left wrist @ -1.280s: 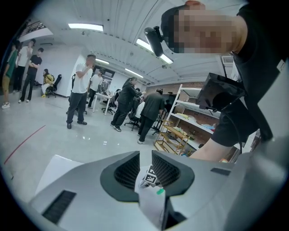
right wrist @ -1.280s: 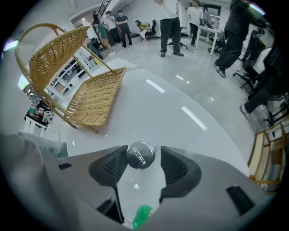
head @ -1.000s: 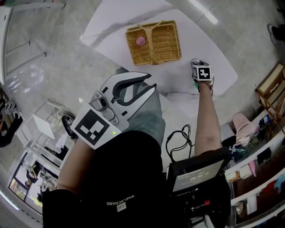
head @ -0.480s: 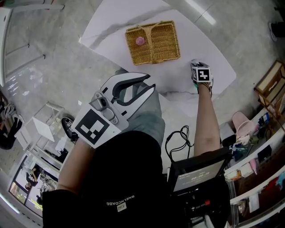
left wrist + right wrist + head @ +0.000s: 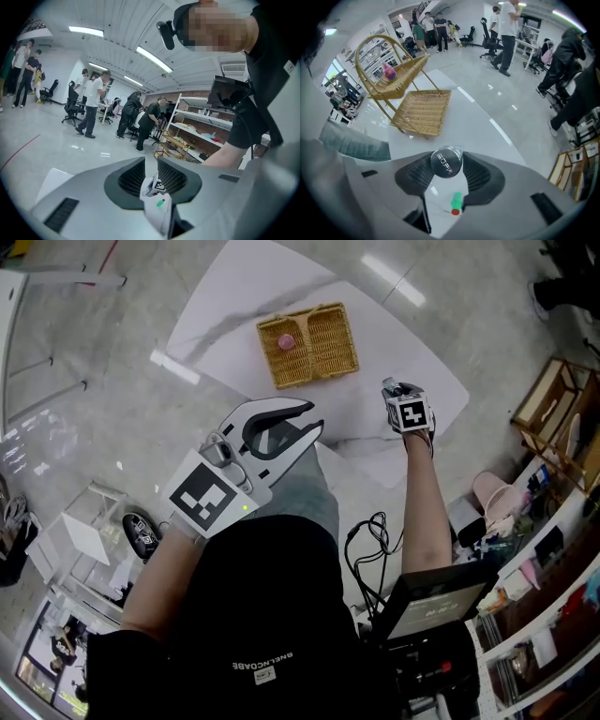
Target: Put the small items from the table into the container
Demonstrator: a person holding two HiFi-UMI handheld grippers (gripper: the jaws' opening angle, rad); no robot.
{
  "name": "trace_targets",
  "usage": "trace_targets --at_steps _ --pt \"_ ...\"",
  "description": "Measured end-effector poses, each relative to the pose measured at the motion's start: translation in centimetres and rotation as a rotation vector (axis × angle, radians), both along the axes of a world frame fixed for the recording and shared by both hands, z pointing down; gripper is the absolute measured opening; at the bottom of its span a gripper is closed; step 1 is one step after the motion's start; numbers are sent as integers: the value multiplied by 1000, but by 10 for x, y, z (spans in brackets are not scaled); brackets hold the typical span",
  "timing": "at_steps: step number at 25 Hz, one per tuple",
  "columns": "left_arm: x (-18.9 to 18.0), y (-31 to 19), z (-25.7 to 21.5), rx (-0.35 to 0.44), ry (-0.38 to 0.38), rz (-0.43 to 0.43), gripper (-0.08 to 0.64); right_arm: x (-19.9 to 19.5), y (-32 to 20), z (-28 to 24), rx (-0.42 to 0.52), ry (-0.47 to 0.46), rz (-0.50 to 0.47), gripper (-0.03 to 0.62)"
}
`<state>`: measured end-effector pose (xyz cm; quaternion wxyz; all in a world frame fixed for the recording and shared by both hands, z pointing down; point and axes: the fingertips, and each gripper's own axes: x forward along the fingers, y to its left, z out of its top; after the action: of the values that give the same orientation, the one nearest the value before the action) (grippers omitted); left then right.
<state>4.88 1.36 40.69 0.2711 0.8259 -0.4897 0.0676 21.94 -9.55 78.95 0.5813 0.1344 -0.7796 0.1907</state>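
Note:
My right gripper [image 5: 446, 158] points down over the white table [image 5: 459, 123] and is shut on a small bottle with a dark round cap [image 5: 446, 163]. Below it a green pen with a red tip [image 5: 455, 204] lies on the table. The wicker basket [image 5: 421, 111] stands beyond, with a pink item [image 5: 388, 71] in its far half. In the head view the right gripper [image 5: 401, 392] hangs right of the basket [image 5: 323, 341], which holds the pink item [image 5: 286, 340]. My left gripper [image 5: 283, 427] is open and empty, off the table's near edge.
The table's near edge [image 5: 309, 432] runs just past the left gripper. Shelves [image 5: 553, 559] with small goods stand at the right. Several people and office chairs [image 5: 75, 101] are across the room. The person's legs and a cable [image 5: 370, 549] lie below me.
My right gripper has risen off the table with the bottle in it. The left gripper has come up a little and stays open.

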Motion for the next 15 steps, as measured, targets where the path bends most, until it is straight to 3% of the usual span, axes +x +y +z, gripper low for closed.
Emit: trace_targets --at_steps 8,15 --pt "-27 21 -26 55 4 20 66 -42 18 -101 8 -75 -39 181" --pt "-54 26 -35 105 23 17 66 -85 33 -184 33 -112 -131 181"
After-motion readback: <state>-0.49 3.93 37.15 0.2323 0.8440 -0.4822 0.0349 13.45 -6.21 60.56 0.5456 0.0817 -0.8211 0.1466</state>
